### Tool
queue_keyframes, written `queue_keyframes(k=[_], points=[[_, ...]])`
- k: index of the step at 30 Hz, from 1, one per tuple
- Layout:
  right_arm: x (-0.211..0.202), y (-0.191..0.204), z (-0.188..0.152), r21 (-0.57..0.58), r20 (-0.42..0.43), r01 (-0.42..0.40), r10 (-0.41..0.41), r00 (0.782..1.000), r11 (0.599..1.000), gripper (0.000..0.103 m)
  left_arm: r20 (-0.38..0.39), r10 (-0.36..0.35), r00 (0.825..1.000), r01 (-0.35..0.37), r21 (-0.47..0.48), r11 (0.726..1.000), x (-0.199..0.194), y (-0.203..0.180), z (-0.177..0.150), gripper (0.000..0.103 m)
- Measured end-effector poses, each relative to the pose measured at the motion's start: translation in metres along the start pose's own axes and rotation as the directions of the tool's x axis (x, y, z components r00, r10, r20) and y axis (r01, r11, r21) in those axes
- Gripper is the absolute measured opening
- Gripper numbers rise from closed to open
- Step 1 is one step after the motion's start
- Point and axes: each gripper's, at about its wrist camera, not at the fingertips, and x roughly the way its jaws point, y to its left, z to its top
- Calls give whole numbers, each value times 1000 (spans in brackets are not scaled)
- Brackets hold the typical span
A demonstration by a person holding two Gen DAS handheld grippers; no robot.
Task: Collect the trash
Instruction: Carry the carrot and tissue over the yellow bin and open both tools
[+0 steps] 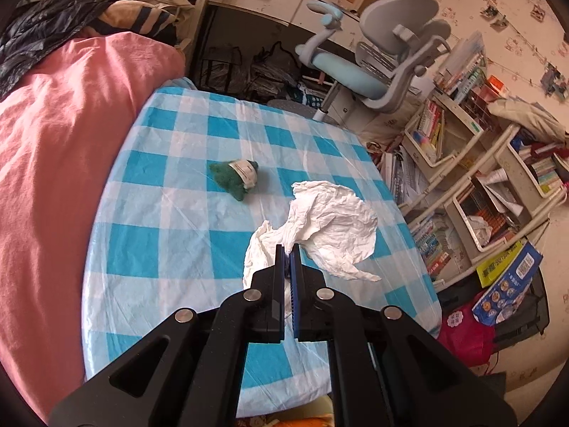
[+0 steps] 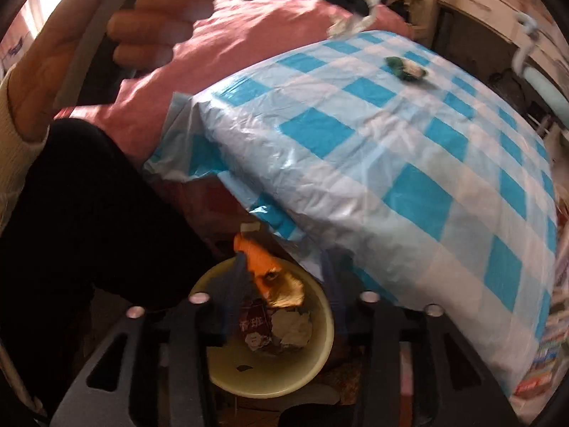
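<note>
My left gripper (image 1: 288, 251) is shut on a large crumpled white tissue (image 1: 334, 227), which spreads out over the blue-and-white checked tablecloth (image 1: 160, 213). A green and white crumpled wrapper (image 1: 236, 178) lies farther back on the cloth and also shows in the right wrist view as the green wrapper (image 2: 405, 67). My right gripper (image 2: 284, 281) stands open above a pale yellow bin (image 2: 320, 363) on the floor beside the table. An orange wrapper (image 2: 263, 270) is between its blurred fingers, against the left one and clear of the right one. The bin holds a red packet (image 2: 254, 327) and grey crumpled paper (image 2: 291, 327).
A pink blanket (image 1: 53, 142) borders the table on the left. A grey-blue desk chair (image 1: 384, 67) and crowded bookshelves (image 1: 480, 178) stand to the right. In the right wrist view a hand (image 2: 142, 28) and a dark trouser leg (image 2: 89, 213) fill the left side.
</note>
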Motion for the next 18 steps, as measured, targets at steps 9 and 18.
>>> queue_keyframes(k=[9,18], points=[[-104,-41,-40,489,282,180,-350,893,854,82,-180,-85,980,116,169,979,25,-60,-68,3],[-146,-44,-55,592,312,180,-429,847,785,85,-370,-29,928,196,421,886,40,-105,-131,3]])
